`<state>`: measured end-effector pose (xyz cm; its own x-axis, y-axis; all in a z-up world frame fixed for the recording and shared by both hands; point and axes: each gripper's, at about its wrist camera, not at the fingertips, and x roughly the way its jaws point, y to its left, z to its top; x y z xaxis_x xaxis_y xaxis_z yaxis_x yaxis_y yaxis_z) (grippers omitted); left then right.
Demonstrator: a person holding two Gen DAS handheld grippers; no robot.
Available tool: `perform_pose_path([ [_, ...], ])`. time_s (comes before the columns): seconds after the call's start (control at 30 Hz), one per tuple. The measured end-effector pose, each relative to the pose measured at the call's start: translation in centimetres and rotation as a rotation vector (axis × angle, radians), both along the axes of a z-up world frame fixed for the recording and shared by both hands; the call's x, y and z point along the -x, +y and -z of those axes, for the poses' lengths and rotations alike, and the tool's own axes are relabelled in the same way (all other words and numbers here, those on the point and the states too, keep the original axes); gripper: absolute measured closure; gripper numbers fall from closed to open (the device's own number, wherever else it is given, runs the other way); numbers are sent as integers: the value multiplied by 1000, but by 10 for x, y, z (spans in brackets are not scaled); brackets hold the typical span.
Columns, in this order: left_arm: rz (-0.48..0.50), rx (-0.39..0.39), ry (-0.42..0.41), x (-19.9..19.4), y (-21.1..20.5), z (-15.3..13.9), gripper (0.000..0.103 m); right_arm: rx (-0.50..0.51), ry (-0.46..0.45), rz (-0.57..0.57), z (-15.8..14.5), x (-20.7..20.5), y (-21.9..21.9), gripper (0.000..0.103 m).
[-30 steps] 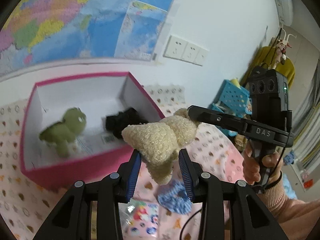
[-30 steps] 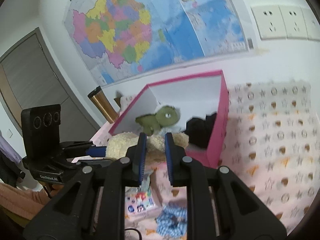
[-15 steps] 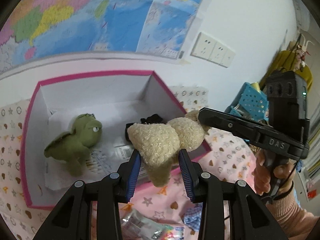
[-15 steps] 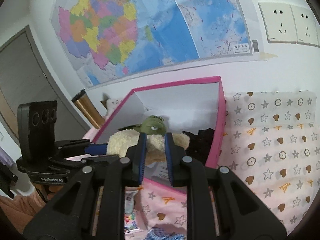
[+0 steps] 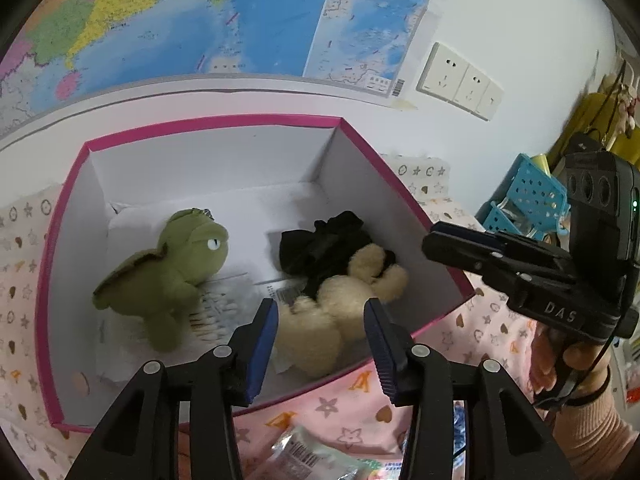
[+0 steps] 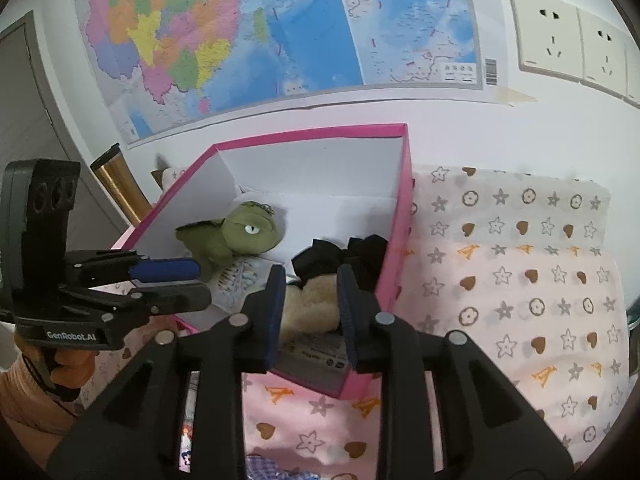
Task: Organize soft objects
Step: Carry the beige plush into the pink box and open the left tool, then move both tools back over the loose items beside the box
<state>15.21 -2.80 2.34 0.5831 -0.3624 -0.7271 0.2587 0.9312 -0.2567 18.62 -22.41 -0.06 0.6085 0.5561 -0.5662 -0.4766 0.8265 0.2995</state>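
Cream fuzzy plush toy (image 5: 324,320) lies inside the pink-rimmed white cardboard box (image 5: 404,196), beside black fabric (image 5: 324,244) and a green plush turtle (image 5: 172,272). Our left gripper (image 5: 320,344) and right gripper (image 6: 310,308) hover spread, empty; we should lift clear without snagging. Beyond the box: pink star-print cloth (image 6: 520,280), wall map (image 5: 200,20).

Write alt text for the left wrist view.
The open left gripper hangs over a pink box holding a cream plush, a green turtle plush and a black fabric item. The right gripper hovers at the box's right.
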Motion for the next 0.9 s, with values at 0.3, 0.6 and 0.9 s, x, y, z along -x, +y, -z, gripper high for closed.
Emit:
perform_pose_path([
  [0.3, 31, -15, -47, 18, -3, -9, 58, -18, 18, -12, -1, 13, -7, 74],
  [0.6, 25, 33, -117, 53, 13, -27, 55, -87, 10, -63, -11, 42, -11, 74],
  [0.9, -62, 41, -144, 96, 54, -25, 52, -121, 26, -218, -10, 86, 16, 69],
])
